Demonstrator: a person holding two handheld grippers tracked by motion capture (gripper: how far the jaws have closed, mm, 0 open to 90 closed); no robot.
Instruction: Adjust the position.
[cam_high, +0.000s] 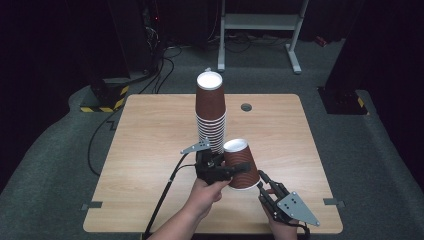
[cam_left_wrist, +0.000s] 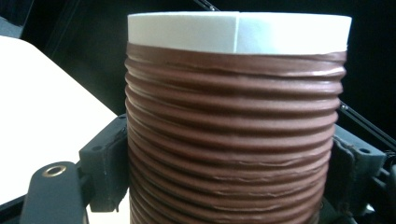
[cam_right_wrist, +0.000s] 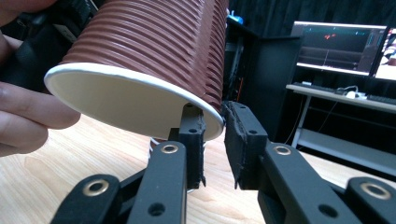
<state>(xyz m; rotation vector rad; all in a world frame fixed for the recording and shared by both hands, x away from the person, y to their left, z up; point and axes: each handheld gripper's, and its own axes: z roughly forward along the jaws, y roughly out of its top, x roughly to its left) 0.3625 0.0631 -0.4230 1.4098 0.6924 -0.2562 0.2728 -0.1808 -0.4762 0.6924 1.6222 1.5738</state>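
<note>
Left gripper (cam_high: 231, 171) clamped on inverted cup (cam_high: 242, 163), aloft near stack (cam_high: 211, 112). Right gripper (cam_right_wrist: 214, 135) straddling rim, gap visible, not yet pinching. Risk: thin rim crushing or slipping under off-centre squeeze.

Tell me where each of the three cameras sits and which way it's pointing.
High view: above the person's side, looking forward and down at the table; forearms enter below.
Left gripper view: rides the left gripper, facing the held cup between its jaws.
Right gripper view: rides the right gripper, looking up at the cup's rim between its jaws; fingers at left.
Shared: the ribbed brown cup.
</note>
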